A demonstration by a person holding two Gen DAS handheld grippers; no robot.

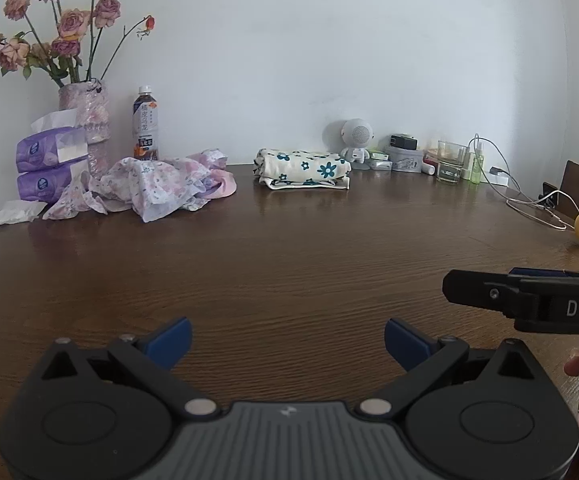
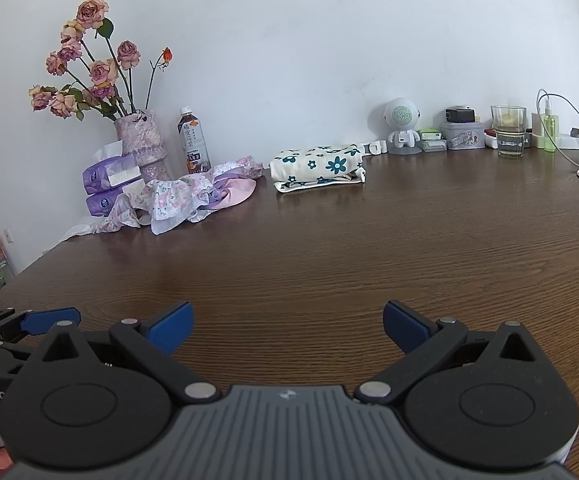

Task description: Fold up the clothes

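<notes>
Both claws are hovering low over the bare near part of the brown wooden surface (image 2: 329,264), nothing in either one. The left claw (image 1: 287,340) has its blue pads spread wide apart, and the right claw (image 2: 287,324) is spread just as wide.

The crumpled pink floral garment (image 1: 157,188) sits far ahead and to the left of both claws, against the back wall. The folded cream cloth with teal flowers (image 2: 317,170) sits far ahead, roughly dead centre, so that one looks done already.

So my guess is the next job is fetching the crumpled piece. I'd reach both claws forward and left, pinch two separate edges instead of the bunched middle, then drag it back to the open area to spread it flat. Watch the vase of dried roses (image 2: 145,144) and the tea bottle (image 2: 194,142) right behind it; a careless tug could tip them.

Further right along the wall there's a small white robot speaker (image 2: 402,126), a glass (image 2: 508,130), and cables (image 1: 537,200).
</notes>
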